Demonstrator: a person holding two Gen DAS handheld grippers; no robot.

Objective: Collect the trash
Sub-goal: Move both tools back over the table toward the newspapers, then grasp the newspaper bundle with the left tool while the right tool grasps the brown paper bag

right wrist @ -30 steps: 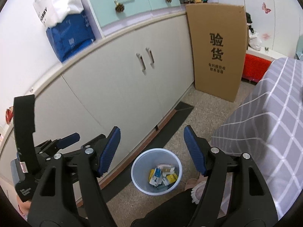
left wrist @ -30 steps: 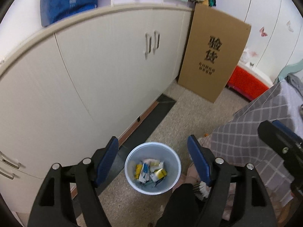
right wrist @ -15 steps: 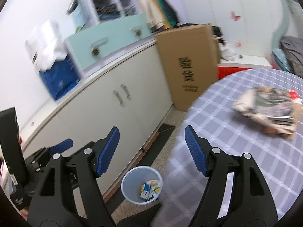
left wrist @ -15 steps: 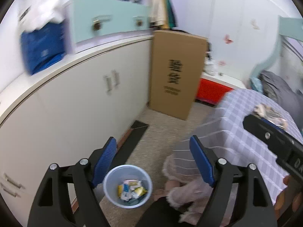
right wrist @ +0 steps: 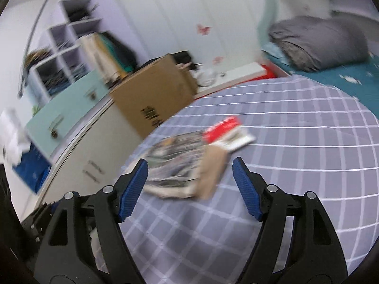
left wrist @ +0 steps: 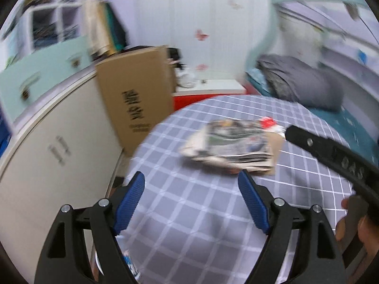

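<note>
Your left gripper (left wrist: 190,200) and right gripper (right wrist: 189,187) are spread, empty, widening, above the papers (left wrist: 233,145).

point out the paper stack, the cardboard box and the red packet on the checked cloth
paper stack (left wrist: 233,142), left wrist view, on its printed top sheet.
cardboard box (left wrist: 137,87), left wrist view, on its brown front face.
red packet (right wrist: 221,127), right wrist view, on its red top face.

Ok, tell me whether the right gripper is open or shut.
Open. The right gripper has blue pads set wide apart, nothing between them; its jaws have just been opening. The paper pile lies beyond, untouched.
</note>
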